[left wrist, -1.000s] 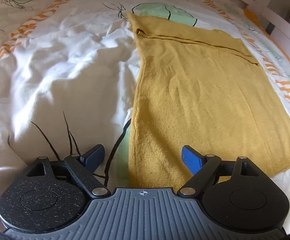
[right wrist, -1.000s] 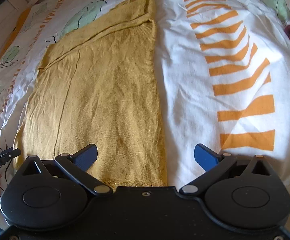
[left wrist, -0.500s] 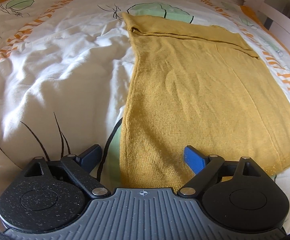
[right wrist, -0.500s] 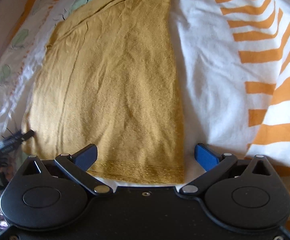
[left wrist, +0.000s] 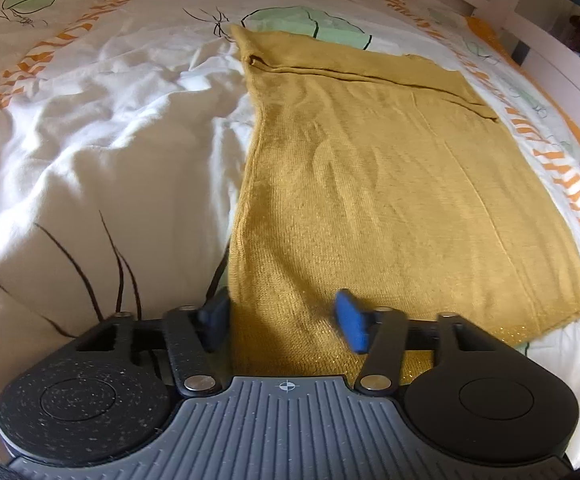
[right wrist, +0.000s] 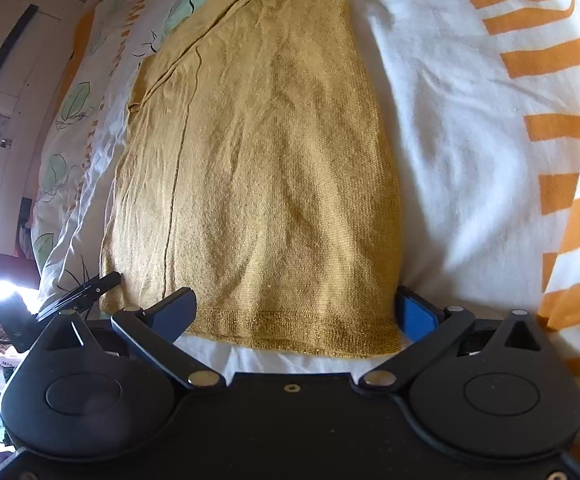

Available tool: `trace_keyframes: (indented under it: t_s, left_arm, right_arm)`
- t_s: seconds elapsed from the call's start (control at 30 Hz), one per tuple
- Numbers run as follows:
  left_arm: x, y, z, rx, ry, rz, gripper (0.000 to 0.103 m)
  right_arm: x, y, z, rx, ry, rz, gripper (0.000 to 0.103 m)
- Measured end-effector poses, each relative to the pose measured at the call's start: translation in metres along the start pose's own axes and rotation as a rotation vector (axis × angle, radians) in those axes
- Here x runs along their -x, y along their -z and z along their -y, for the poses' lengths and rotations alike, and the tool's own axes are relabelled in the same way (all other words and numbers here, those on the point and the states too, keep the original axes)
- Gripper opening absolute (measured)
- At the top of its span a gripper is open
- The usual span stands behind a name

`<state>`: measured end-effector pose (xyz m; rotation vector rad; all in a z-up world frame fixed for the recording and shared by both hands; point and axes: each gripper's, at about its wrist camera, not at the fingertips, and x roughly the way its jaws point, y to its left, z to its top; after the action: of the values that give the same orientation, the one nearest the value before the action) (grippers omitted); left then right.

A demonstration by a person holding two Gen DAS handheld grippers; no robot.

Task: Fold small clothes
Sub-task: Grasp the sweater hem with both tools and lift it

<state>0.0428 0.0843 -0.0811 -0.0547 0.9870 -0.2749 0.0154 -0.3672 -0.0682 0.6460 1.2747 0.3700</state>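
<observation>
Two grippers meet one mustard garment (left wrist: pixel 390 184) lying flat on the duvet (left wrist: pixel 102 152) (no readable labels): left gripper (left wrist: pixel 280 316) and right gripper (right wrist: pixel 296 312) both gape across its hem corners.

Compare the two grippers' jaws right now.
The left gripper has narrower jaws than the right gripper, which is spread wide. The left straddles the garment's near-left corner with cloth between its fingers; the right frames the near-right hem corner, just short of it. Both are open, gripping nothing.
</observation>
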Motion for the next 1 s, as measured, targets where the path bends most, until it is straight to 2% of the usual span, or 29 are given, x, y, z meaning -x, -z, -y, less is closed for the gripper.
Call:
trace_keyframes:
  t_s: [0.07, 0.1, 0.13, 0.17, 0.2, 0.23, 0.27, 0.37, 0.5, 0.6, 0.8, 1.0]
  left_arm:
    - [0.0, 0.0, -0.001, 0.01, 0.0, 0.0, 0.035]
    - [0.0, -0.001, -0.002, 0.018, 0.0, 0.0, 0.027]
    - [0.0, -0.001, -0.003, 0.025, 0.003, 0.001, 0.022]
    - [0.0, -0.001, -0.003, 0.034, 0.007, 0.003, 0.016]
    - [0.001, -0.002, -0.004, 0.042, 0.01, 0.008, 0.014]
    - [0.002, -0.002, -0.004, 0.047, 0.01, 0.013, 0.012]
    - [0.003, -0.002, -0.004, 0.051, 0.014, 0.022, 0.008]
    - [0.008, -0.004, -0.005, 0.074, 0.028, 0.048, 0.007]
    - [0.021, -0.012, -0.006, 0.113, 0.064, 0.105, 0.006]
    - [0.03, -0.024, -0.003, 0.119, 0.075, 0.147, 0.006]
    - [0.039, -0.063, -0.008, 0.186, 0.107, 0.226, 0.006]
    - [0.035, -0.111, -0.01, 0.214, 0.117, 0.3, 0.006]
  right_arm:
    - [0.0, 0.001, -0.001, 0.001, 0.011, 0.015, 0.098]
    - [0.0, 0.001, -0.004, 0.01, 0.033, 0.025, 0.087]
    - [0.001, 0.002, -0.006, 0.023, 0.055, 0.036, 0.08]
    - [0.002, 0.003, -0.007, 0.034, 0.072, 0.048, 0.062]
    - [0.003, 0.003, -0.008, 0.041, 0.082, 0.06, 0.039]
    - [0.003, 0.004, -0.008, 0.043, 0.078, 0.07, 0.022]
    - [0.004, 0.004, -0.009, 0.043, 0.075, 0.083, 0.018]
    - [0.01, 0.005, -0.021, 0.093, 0.089, 0.147, 0.017]
    - [0.025, 0.006, -0.035, 0.141, 0.049, 0.249, 0.017]
    - [0.035, 0.001, -0.038, 0.133, 0.018, 0.317, 0.017]
    - [0.046, -0.019, -0.046, 0.103, -0.017, 0.424, 0.017]
    - [0.051, -0.06, -0.053, 0.08, -0.032, 0.485, 0.016]
